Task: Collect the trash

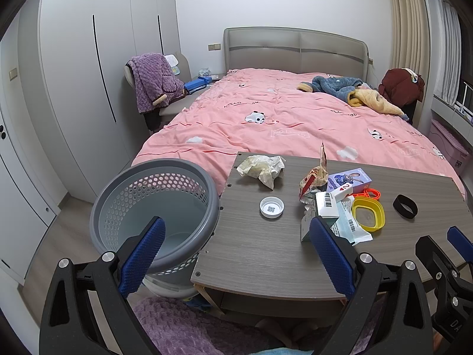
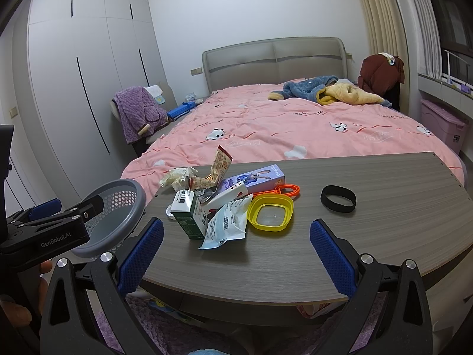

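Note:
A grey perforated bin [image 1: 153, 207] stands at the table's left edge; it also shows in the right wrist view [image 2: 118, 213]. On the grey wooden table [image 1: 266, 251] lie crumpled paper [image 1: 261, 168], a white cap [image 1: 272, 207], a snack wrapper [image 1: 314, 174], a green-white carton [image 2: 189, 214], a white plastic pouch [image 2: 226, 224], a purple cartoon box [image 2: 254, 179], a yellow lid [image 2: 270, 211], an orange ring [image 2: 285, 190] and a black band [image 2: 338, 198]. My left gripper [image 1: 236, 248] is open and empty, between bin and table. My right gripper [image 2: 236, 251] is open and empty over the table's near edge.
A pink-covered bed [image 1: 280, 118] lies right behind the table, with clothes [image 1: 348, 88] on it. A chair with a purple robe [image 1: 153, 82] stands at left by the wardrobe [image 1: 88, 74]. A pink storage box [image 2: 443, 124] sits at right. A purple rug [image 1: 177, 325] lies below.

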Action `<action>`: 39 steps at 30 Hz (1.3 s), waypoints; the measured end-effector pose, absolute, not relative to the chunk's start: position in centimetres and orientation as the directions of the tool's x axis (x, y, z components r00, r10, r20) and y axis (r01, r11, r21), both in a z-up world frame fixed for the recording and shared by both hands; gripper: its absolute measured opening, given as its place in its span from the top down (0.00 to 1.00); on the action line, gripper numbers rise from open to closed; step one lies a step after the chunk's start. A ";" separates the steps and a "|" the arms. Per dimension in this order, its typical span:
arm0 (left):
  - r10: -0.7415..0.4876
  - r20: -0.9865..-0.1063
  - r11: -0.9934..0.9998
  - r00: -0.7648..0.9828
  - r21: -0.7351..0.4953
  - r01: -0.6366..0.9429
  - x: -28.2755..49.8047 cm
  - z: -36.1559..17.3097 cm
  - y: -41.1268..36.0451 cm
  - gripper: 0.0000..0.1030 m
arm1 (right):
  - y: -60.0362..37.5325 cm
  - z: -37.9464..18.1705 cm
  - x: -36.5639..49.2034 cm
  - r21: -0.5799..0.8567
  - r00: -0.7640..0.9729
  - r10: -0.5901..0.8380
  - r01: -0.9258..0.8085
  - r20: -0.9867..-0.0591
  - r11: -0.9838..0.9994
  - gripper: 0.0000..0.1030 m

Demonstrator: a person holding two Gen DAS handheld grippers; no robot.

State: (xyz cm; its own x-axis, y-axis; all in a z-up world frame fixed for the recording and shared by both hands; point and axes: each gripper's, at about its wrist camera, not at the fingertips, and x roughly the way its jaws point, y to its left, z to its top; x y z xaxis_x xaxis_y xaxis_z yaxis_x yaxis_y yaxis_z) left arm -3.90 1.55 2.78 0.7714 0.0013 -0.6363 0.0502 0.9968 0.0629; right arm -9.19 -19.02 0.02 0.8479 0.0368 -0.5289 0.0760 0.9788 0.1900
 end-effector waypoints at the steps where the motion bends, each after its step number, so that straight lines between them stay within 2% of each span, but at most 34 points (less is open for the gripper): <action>1: 0.002 -0.636 0.997 0.771 0.063 0.050 -3.9 2.8 1.5 0.09 | -19.0 0.0 -9.2 0.191 0.848 0.038 0.076 -0.529 0.979 0.05; 18: 0.020 -0.692 0.997 0.722 0.071 0.040 -2.1 0.6 2.4 0.09 | -19.7 -1.7 -8.1 0.219 0.820 0.058 0.083 -0.569 0.972 0.05; 29: -0.016 -0.772 0.994 0.635 0.059 0.097 3.4 -4.7 1.2 0.09 | -24.1 -4.8 -6.3 0.233 0.773 -0.003 0.195 -0.635 0.953 0.05; 39: -0.034 -0.810 0.991 0.585 0.047 0.123 8.4 -7.6 0.4 0.09 | -27.7 -6.4 -4.4 0.225 0.738 -0.063 0.284 -0.672 0.932 0.05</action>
State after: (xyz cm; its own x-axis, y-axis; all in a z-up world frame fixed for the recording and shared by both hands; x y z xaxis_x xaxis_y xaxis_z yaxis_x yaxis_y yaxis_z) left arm 8.38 0.36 -7.56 0.5851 -0.0342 -0.8102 0.1231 0.9913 0.0470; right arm -4.37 -27.72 -6.37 0.7383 -0.0628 -0.6716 0.2837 0.9322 0.2247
